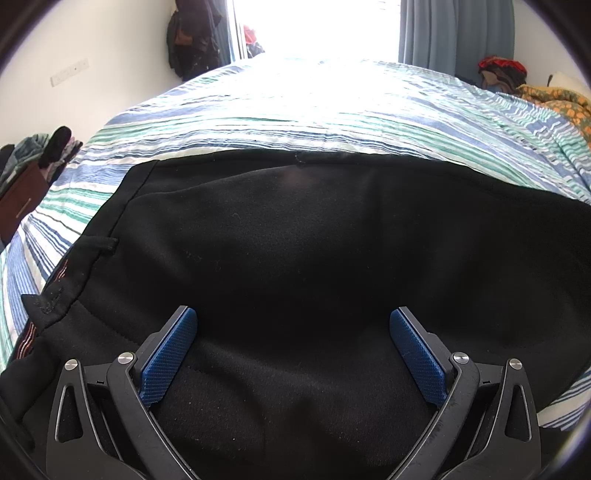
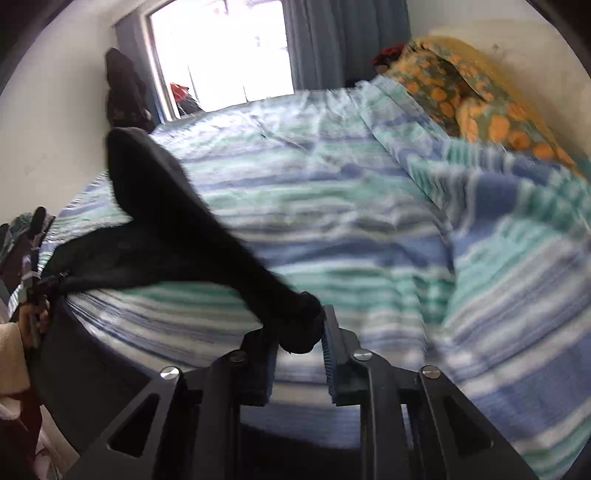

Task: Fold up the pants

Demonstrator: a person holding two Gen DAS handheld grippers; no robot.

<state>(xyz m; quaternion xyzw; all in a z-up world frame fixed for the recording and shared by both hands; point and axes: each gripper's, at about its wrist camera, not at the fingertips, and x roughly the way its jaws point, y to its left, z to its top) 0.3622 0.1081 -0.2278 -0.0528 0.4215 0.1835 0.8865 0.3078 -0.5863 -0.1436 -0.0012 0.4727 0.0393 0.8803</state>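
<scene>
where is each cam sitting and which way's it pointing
Left wrist: sits on the left gripper, low over the black pants, facing across the striped bed toward the bright window; only its two open fingers show.
Right wrist: sits on the right gripper, facing across the bed toward the window and the floral blanket; its fingers are shut on a lifted end of the pants, and a hand shows at the left edge.
Shared: pants, bed, window, blanket.
</scene>
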